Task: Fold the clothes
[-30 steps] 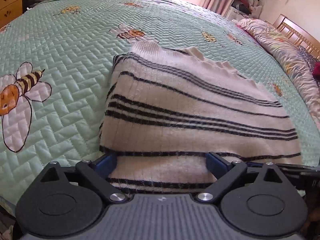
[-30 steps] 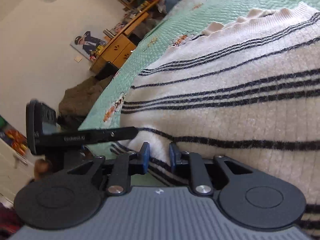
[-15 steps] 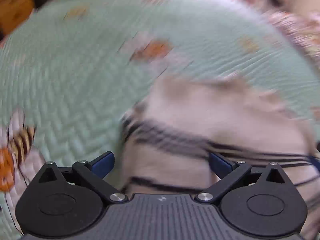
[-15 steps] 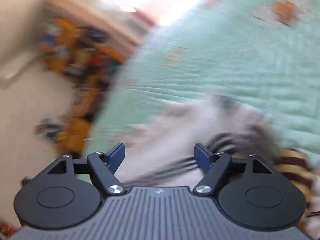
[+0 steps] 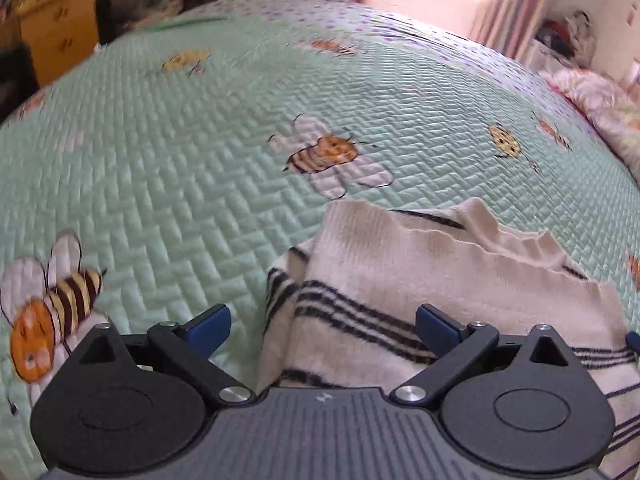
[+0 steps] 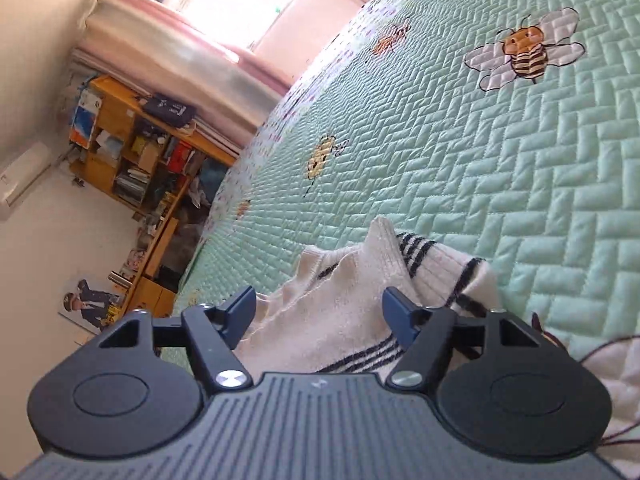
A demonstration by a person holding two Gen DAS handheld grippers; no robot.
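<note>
There is one sweater (image 5: 420, 280), cream with thin black stripes, and it lies folded in a soft heap on the green quilt (image 5: 180, 160) that covers the bed. Its plain ribbed edge sits on top and faces away from the cameras, and the striped layers poke out under it at the side. The near part of the sweater is hidden behind the two grippers, so the whole shape cannot be seen. The left gripper (image 5: 322, 326) hangs just over the near edge of the sweater with its jaws wide apart, and its blue fingers (image 5: 210, 326) press on nothing. The right gripper (image 6: 318, 314) has just been opening its jaws, and the sweater lies between them, but the pads do not squeeze it. A blue tip that may belong to the right gripper peeks in at the right edge of the left view. The quilt has bees sewn on it; four show clearly in the left view, and others near the edges are blurry or cut off. One rumpled flowered blanket (image 5: 600, 104) lies at the far right of the bed. Pink curtains (image 6: 192, 60) hang by the bright window. One wooden shelf (image 6: 132, 152) holds books and boxes too small to count, with a dark bag on top.
</note>
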